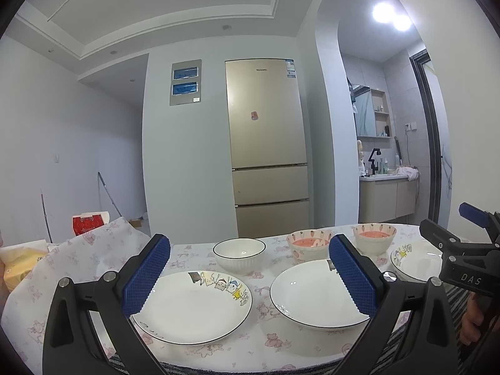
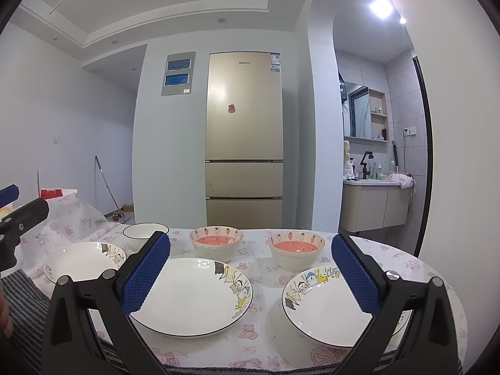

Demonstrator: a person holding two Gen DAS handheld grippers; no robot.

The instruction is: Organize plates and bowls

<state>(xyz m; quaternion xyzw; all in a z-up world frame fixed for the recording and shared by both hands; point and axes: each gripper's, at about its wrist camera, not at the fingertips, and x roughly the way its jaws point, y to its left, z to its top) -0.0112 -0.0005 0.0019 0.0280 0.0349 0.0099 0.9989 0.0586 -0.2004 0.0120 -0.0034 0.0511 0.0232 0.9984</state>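
Three white plates with cartoon rims lie on the floral-clothed table (image 1: 275, 340): the left plate (image 1: 193, 306), the middle plate (image 1: 315, 293) and the right plate (image 1: 418, 262). Behind them stand a plain white ribbed bowl (image 1: 239, 254) and two carrot-patterned bowls with pink insides (image 1: 307, 245) (image 1: 373, 239). My left gripper (image 1: 250, 239) is open, hovering above the near table edge between the left and middle plates. My right gripper (image 2: 250, 240) is open too, held above the middle plate (image 2: 190, 297) and the right plate (image 2: 322, 306). Neither holds anything.
A gold fridge (image 1: 265, 143) stands behind the table. At the left, a cloth-covered hump (image 1: 87, 250), a yellow pack (image 1: 18, 265) and a red box (image 1: 89, 223). A striped cloth (image 2: 22, 309) lies along the near edge. A washroom counter (image 2: 372, 203) is at the right.
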